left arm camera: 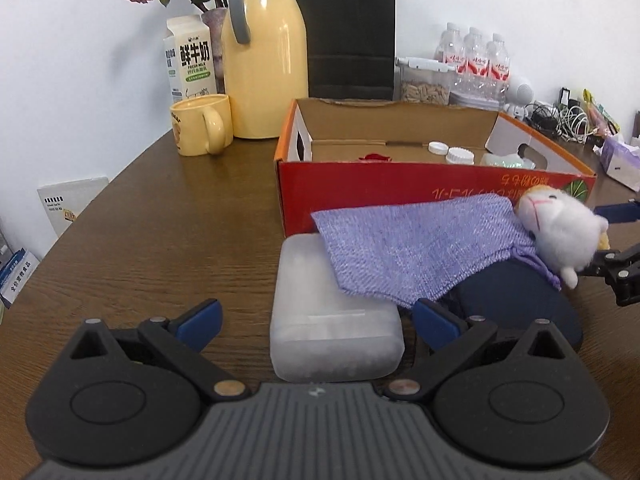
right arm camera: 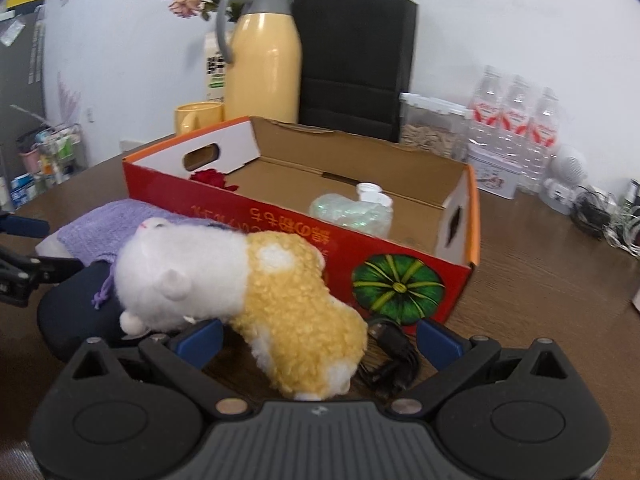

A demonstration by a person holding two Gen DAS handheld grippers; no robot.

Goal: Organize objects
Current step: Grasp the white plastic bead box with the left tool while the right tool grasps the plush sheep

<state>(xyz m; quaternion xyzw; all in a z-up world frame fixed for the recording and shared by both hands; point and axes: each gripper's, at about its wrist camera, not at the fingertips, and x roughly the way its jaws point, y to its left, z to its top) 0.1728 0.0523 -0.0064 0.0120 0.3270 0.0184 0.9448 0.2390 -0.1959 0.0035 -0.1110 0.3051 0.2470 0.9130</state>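
My left gripper (left arm camera: 318, 322) is open, its blue pads on either side of a frosted white plastic case (left arm camera: 332, 320) lying on the table. A purple knit pouch (left arm camera: 412, 248) drapes over the case's far corner and over a dark navy case (left arm camera: 520, 300). A white and yellow plush toy (right arm camera: 280, 292) lies in front of the red cardboard box (right arm camera: 280, 216). My right gripper (right arm camera: 320, 339) is open, with the toy's yellow body between its fingers. The toy's white head (left arm camera: 560, 232) rests against the pouch (right arm camera: 116, 228) and navy case (right arm camera: 76, 316).
The box (left arm camera: 400, 184) holds a red flower (right arm camera: 210, 178), white-capped bottles (left arm camera: 460, 156) and a glittery clear item (right arm camera: 348, 214). A black cable (right arm camera: 388, 360) lies by the right finger. Yellow mug (left arm camera: 202, 130), yellow thermos (left arm camera: 264, 64), milk carton, black bag and water bottles (left arm camera: 476, 60) stand behind.
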